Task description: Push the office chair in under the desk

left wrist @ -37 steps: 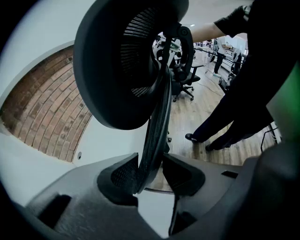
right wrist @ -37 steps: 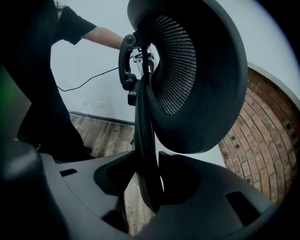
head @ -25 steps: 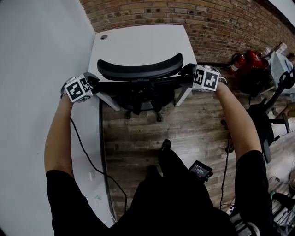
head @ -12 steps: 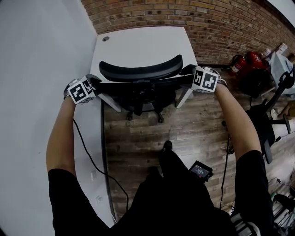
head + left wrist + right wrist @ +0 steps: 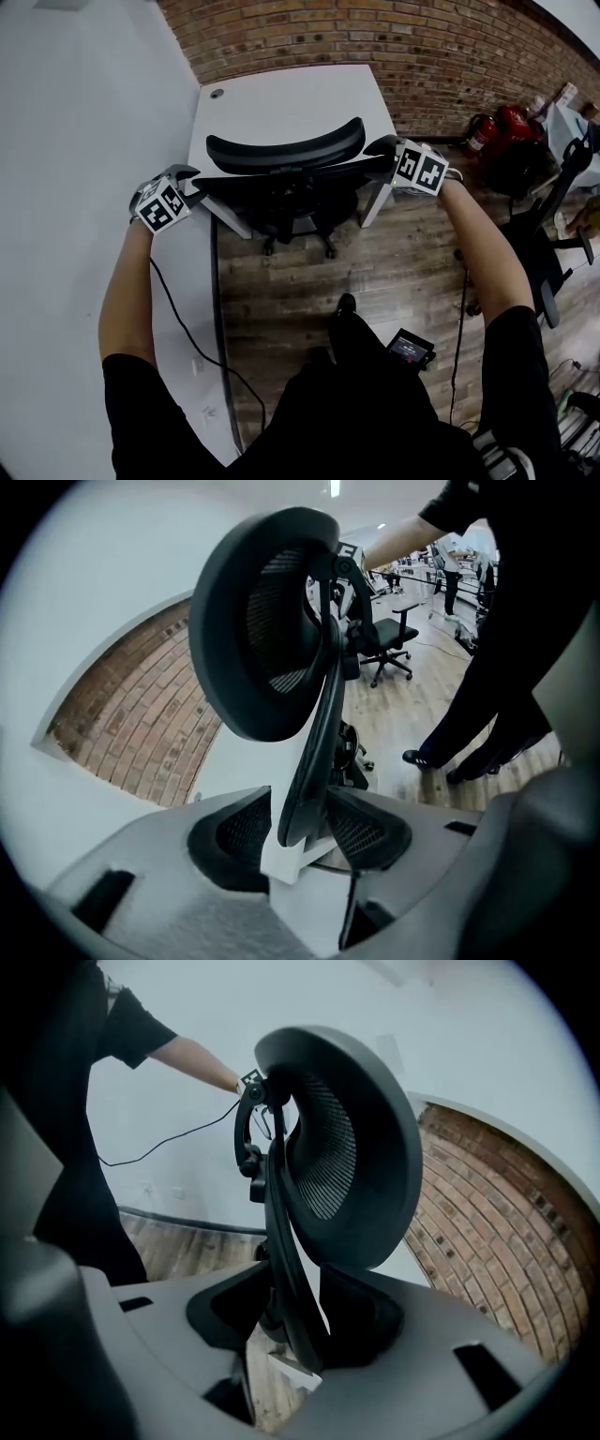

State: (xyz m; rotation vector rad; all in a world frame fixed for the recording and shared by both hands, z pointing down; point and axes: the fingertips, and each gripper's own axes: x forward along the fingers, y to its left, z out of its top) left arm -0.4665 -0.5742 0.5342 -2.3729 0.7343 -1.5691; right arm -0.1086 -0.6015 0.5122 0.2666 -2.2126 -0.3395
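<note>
The black mesh office chair (image 5: 286,150) stands pushed in under the white desk (image 5: 281,98), its curved backrest against the desk's front edge. My left gripper (image 5: 185,180) is at the left end of the back frame. In the left gripper view the frame's edge (image 5: 314,752) runs between the jaws of that gripper (image 5: 305,832), which have just been opening, and white shows beside one pad. My right gripper (image 5: 382,155) is at the frame's right end. Its jaws (image 5: 291,1312) have just been opening too and straddle the frame (image 5: 281,1241) loosely.
A brick wall (image 5: 422,47) runs behind the desk and a white wall (image 5: 75,112) is on the left. Another office chair (image 5: 539,244) and red canisters (image 5: 502,122) stand at the right. A cable (image 5: 187,328) trails over the wood floor beside the person's shoe (image 5: 345,305).
The left gripper has drawn slightly left and back from the end of the chair's frame. The right gripper stays at the frame's right end. The chair has not visibly moved.
</note>
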